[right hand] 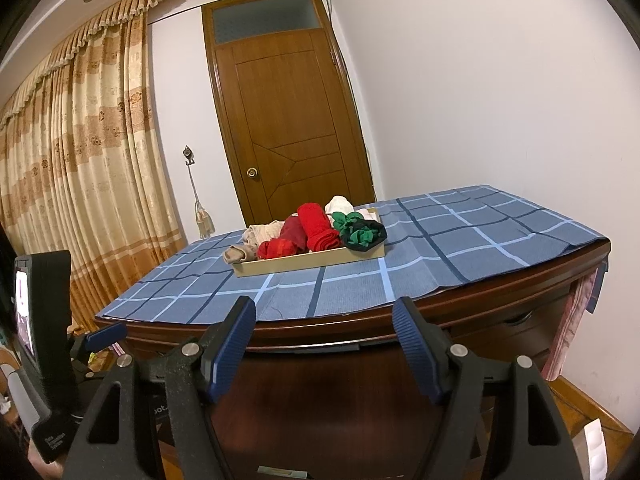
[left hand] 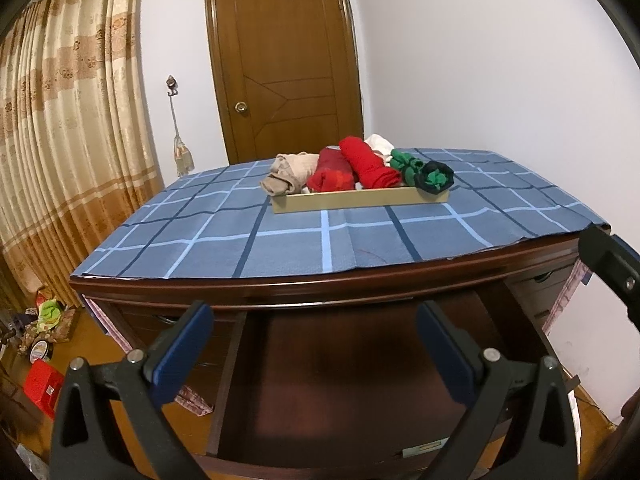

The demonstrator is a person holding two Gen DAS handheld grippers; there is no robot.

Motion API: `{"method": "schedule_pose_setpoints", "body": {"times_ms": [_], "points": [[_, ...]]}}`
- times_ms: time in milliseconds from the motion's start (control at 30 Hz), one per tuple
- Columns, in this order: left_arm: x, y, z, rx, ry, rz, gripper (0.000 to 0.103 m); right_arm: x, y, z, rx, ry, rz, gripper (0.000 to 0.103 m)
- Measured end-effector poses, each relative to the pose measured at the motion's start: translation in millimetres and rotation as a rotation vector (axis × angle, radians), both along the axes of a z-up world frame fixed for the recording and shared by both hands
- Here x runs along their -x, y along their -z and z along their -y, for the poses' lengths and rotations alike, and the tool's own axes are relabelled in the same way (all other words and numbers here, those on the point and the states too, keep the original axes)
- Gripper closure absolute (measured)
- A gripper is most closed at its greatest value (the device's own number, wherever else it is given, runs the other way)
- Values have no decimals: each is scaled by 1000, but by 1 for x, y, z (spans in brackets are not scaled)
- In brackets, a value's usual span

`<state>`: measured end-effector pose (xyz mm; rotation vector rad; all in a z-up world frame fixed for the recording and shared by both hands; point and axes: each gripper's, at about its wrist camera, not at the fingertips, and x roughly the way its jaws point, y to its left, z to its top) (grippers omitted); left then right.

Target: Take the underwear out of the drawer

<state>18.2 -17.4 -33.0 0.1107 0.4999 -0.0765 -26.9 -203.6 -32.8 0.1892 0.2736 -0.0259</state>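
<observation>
Left wrist alone shows drawer (left hand: 344,384), seemingly empty.

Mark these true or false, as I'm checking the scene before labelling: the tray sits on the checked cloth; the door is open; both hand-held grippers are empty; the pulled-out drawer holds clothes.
1. The tray sits on the checked cloth: true.
2. The door is open: false, it is closed.
3. The left hand-held gripper and right hand-held gripper are empty: true, both open.
4. The drawer holds clothes: false, its visible part is bare; the rolled clothes lie in the tray.
</observation>
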Motion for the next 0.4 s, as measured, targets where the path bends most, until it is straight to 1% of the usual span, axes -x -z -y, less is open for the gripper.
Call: {"method": "schedule_pose_setpoints", "body": {"times_ms": [67,133,267,400], "points": [[0,1,1,-14,-5,13,1,0,0,1,2,1,3,30],[2,2,2,-23,12,25,0,0,1,1,3,2,7,30],[-3,9,2,26,67,-39,1,-1,1,2,1,2,3,30],[-5,11,4,5,45,-43,1,-1,2,2,-6,5,-3,30]]}}
